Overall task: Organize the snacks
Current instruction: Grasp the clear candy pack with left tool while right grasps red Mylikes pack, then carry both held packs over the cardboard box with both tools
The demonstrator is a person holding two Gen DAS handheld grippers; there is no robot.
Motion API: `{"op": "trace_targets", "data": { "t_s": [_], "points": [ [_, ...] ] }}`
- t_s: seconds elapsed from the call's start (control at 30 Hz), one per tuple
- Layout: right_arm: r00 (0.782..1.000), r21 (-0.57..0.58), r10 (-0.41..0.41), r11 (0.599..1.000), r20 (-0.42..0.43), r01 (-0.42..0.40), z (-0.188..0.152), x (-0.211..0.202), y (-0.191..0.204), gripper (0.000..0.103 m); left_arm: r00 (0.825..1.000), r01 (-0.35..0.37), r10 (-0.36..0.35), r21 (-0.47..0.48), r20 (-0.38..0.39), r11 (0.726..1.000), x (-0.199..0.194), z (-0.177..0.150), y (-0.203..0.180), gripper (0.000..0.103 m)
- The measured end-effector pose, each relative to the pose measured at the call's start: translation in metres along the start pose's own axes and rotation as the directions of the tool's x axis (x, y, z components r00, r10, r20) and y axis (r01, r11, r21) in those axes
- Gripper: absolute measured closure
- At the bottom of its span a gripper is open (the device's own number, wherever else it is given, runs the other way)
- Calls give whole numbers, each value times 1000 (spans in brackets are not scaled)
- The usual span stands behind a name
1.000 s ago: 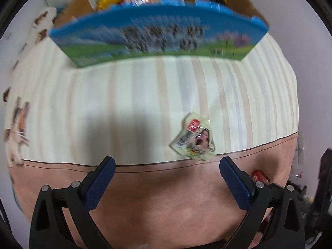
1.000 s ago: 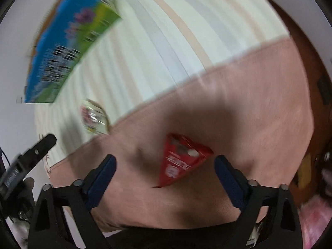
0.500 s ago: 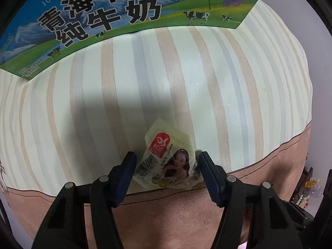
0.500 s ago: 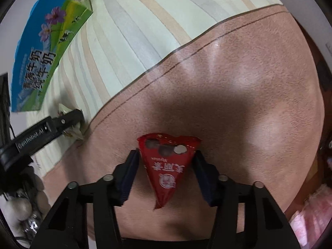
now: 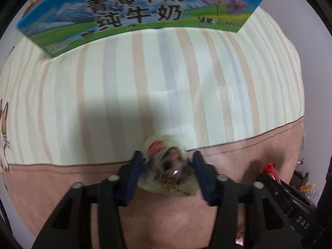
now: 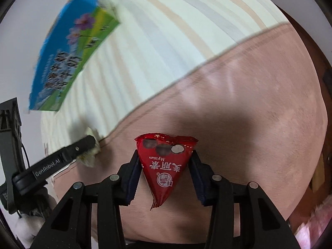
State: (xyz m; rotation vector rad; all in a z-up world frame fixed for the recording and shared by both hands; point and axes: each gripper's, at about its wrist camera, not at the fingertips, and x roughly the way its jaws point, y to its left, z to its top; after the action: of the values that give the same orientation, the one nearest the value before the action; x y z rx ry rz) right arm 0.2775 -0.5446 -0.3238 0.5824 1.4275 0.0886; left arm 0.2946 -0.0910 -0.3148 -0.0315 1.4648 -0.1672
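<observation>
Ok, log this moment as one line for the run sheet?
left claw: shut on pale snack packet | right claw: shut on red triangular snack | milk carton box: behind, on striped cloth

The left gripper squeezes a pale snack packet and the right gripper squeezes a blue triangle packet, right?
Not quite. The triangle packet in the right gripper is red, not blue, as the right wrist view shows. The left gripper does squeeze the pale snack packet.

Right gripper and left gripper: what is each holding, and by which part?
Right gripper: red triangular packet, by its slanted side edges. Left gripper: pale snack packet, by its sides.
</observation>
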Motion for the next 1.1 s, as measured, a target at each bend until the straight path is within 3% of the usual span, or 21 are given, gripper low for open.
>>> {"op": "trace_targets", "data": {
  "t_s": [0.1, 0.17, 0.27, 0.33, 0.5, 0.67, 0.77, 0.8, 0.83, 1.1],
  "points": [
    [1000, -50, -1, 999, -5, 0, 5, 0, 17, 55, 1000, -13, 13, 6, 7, 1000, -7, 0, 3, 72],
    [1000, -70, -9, 998, -12, 8, 8, 5, 23, 55, 1000, 10, -10, -5, -19, 1000, 0, 3, 9, 67],
    [999, -86, -32, 996, -28, 30, 12, 11, 24, 55, 994, 70, -74, -51, -80, 996, 16, 2, 20, 57],
    [999, -88, -41, 995, -36, 37, 12, 16, 24, 56, 989, 104, -110, -64, -97, 992, 23, -1, 24, 39],
    [998, -81, -40, 996, -43, 36, 13, 20, 24, 55, 985, 102, -107, -42, -138, 994, 37, 0, 18, 29],
    [998, -72, -35, 997, -45, 32, 11, 21, 22, 55, 988, 32, -25, 50, -149, 998, 43, -3, -8, 29],
    [998, -71, -33, 997, -45, 29, 9, 23, 25, 55, 990, 29, -22, 53, -136, 998, 43, -7, -15, 30],
    [998, -72, -33, 997, -45, 30, 8, 24, 25, 55, 992, 20, -13, 52, -129, 998, 40, -8, -16, 40],
    [998, -73, -34, 997, -46, 31, 8, 24, 25, 55, 992, 0, 7, 56, -124, 998, 38, -14, -16, 43],
    [1000, -108, -21, 994, -22, 18, 7, 18, 39, 56, 996, 44, -46, -31, -83, 999, 14, -28, 6, 44]
  ]
}}
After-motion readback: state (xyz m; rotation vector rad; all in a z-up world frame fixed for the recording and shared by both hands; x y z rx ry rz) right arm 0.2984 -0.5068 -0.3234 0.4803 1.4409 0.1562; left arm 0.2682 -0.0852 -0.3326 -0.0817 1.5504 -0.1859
